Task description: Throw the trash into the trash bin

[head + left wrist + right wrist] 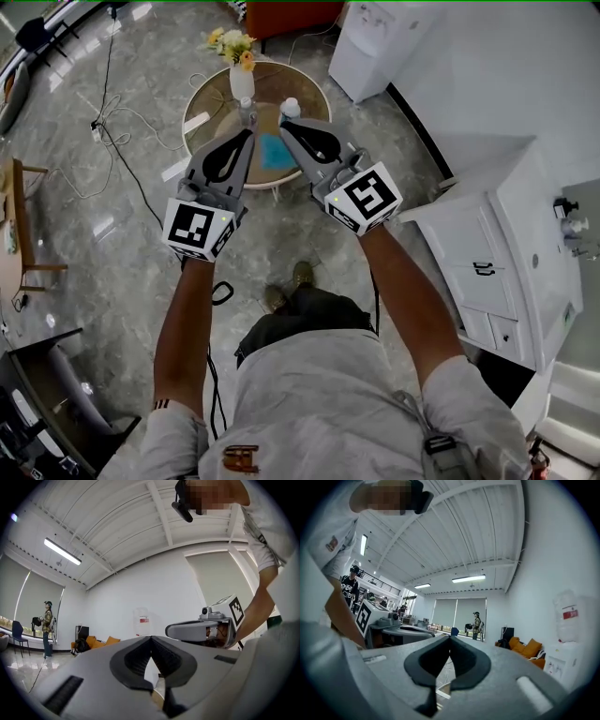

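Left gripper (249, 134) and right gripper (283, 129), both pinched together and empty, may topple the flower vase (241, 82) or capped bottle (290, 109) if they reach across the round table (309, 94)

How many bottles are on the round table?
2. One clear bottle stands beside the vase, off the left gripper's tip; one white-capped bottle stands off the right gripper's tip. The grippers cover part of the table, so others may be hidden.

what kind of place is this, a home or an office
Probably an open office or lab lounge, not a home: a high beamed ceiling with strip lights, a water dispenser by the wall, and an orange sofa at the far end.
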Tool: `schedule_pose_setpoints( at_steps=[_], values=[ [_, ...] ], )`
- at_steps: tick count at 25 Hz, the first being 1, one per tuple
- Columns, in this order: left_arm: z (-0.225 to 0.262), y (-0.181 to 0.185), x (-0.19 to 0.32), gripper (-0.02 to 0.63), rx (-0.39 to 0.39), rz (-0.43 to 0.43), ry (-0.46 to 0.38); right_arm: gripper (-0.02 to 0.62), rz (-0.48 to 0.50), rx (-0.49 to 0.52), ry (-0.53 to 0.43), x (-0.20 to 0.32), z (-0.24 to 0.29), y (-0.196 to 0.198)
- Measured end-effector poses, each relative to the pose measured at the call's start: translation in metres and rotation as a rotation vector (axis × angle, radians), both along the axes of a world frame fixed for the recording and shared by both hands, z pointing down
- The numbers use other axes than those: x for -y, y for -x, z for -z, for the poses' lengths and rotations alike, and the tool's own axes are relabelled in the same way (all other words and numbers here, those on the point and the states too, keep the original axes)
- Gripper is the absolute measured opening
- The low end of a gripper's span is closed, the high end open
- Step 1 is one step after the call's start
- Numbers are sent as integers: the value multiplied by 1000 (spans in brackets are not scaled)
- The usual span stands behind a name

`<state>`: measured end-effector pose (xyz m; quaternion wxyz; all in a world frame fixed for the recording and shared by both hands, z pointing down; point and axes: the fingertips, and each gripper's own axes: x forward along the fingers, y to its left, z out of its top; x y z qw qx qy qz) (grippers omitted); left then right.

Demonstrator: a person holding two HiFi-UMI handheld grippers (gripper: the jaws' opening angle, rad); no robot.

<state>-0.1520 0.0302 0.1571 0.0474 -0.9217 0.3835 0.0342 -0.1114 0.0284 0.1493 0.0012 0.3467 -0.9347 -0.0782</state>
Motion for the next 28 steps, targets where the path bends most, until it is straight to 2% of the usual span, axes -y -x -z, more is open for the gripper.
schedule_pose_setpoints(
  at_steps=[9,16,23,28],
  values=[
    [-38,-12,17,-2,2,57,42,2,37,-1,7,20,-36,-15],
    [-77,-19,39,-2,3,74,93,2,10,-23,83,35,-90,-31],
    [-105,-13,52,-2,4,33,121,2,-48,-45,131,46,-124,-30],
    [-147,-6,62,-2,40,0,148,2,-112,-64,170,59,-164,-29]
  ],
)
